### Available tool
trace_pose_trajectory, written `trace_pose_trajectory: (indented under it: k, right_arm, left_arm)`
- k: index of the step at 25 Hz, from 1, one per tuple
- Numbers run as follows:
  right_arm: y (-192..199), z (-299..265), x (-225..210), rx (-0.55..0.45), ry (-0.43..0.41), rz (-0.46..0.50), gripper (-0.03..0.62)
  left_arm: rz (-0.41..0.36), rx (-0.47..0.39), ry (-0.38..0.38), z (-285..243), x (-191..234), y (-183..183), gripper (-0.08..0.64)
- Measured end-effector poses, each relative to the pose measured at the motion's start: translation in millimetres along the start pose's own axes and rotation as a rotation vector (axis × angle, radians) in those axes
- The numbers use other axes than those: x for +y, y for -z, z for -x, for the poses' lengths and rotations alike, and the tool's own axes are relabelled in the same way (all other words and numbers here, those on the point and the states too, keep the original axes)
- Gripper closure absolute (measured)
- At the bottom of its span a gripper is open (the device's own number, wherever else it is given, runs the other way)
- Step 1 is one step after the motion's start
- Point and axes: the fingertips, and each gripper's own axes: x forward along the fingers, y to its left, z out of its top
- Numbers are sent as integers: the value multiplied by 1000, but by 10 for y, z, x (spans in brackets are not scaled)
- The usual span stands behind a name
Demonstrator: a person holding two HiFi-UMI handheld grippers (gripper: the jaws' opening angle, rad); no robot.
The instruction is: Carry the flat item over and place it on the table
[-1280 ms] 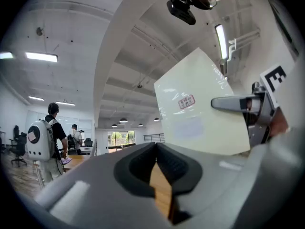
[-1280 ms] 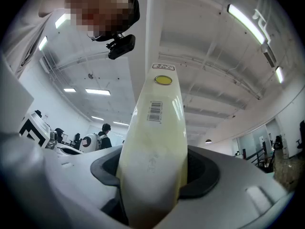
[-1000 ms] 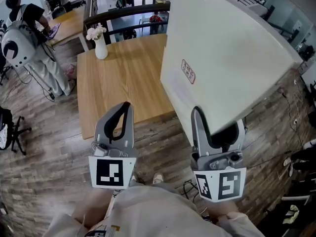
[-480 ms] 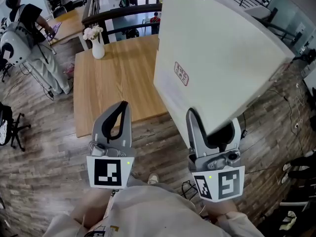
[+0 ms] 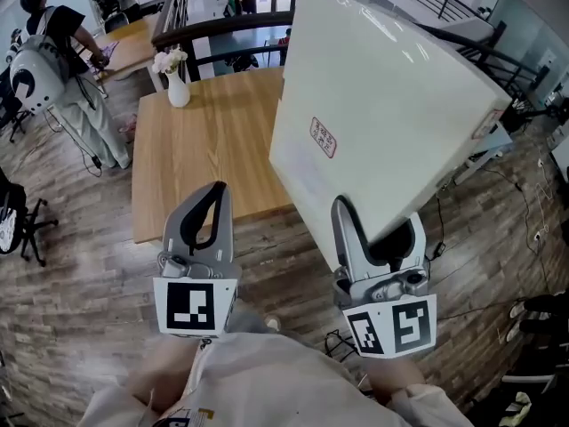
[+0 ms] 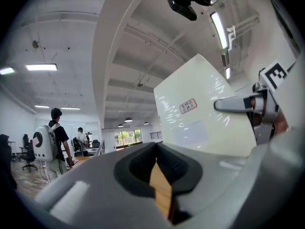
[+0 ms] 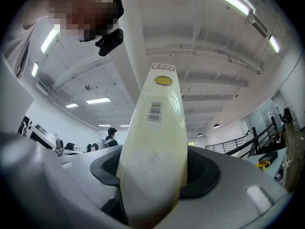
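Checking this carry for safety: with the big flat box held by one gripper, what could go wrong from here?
The right gripper clamps the flat box only at its lower edge, so it could tip or slip out; the shut left gripper gives no support. Laid on the table, the box might knock the flower vase at the far corner.

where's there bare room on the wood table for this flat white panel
Nearly all the visible table top is bare, from the vase at its far left corner to the near edge. Only that corner is taken. The right part is hidden behind the flat panel.
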Motion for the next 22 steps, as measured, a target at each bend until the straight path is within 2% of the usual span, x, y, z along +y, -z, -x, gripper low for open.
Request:
trace_pose_trajectory:
  k: [13, 19, 22]
  right_arm:
    - [56, -49, -78, -5, 3, -43, 291]
    - [180, -241, -138, 15, 16, -40, 291]
    - [286, -456, -91, 26, 4, -40, 291]
  left_arm:
    - [-27, -31, -20, -124, 54, -17, 558]
    - [-17, -26, -3, -319, 70, 72, 558]
    - [1, -20, -8, -448, 212, 156, 558]
